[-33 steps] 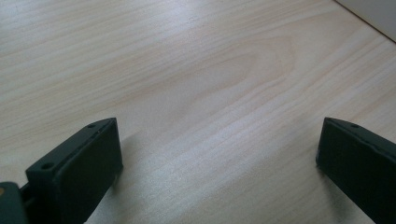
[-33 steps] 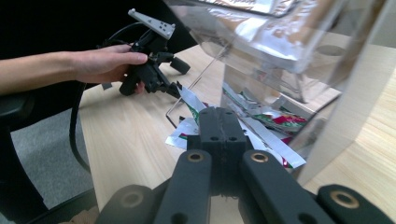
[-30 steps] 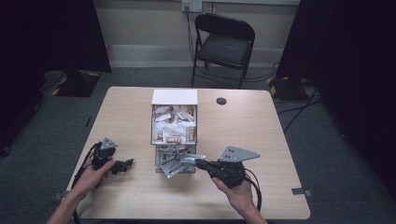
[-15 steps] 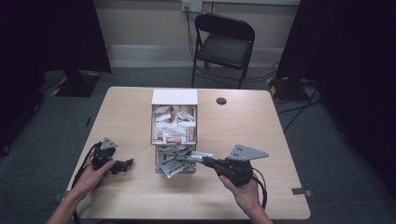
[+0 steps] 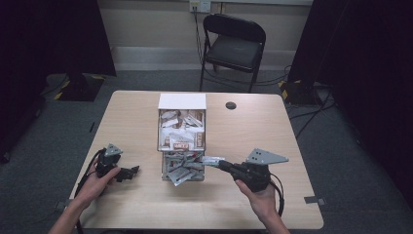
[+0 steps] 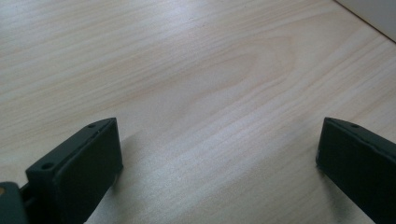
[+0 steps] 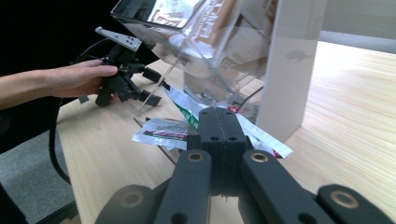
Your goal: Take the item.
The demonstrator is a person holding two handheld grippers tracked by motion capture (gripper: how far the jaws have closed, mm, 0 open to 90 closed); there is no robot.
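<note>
Light wooden table (image 5: 146, 117), black folding chair (image 5: 234, 46) beyond its far edge. At mid-table, clear dispenser box (image 5: 181, 127) with a white back panel, stuffed with sachets; more sachets spilled in the tray at its near end (image 5: 181, 168). Small black disc (image 5: 231, 105) on the tabletop right of the box. Right gripper (image 5: 217, 162) at the tray's right side, jaws pressed together on a white sachet (image 5: 210, 160), which sticks out just past the tips toward the pile. Left gripper (image 5: 132, 170) resting low on the table, well left of the box, jaws spread wide over bare wood. Person's left hand (image 7: 77, 77) wrapped round its handle.
</note>
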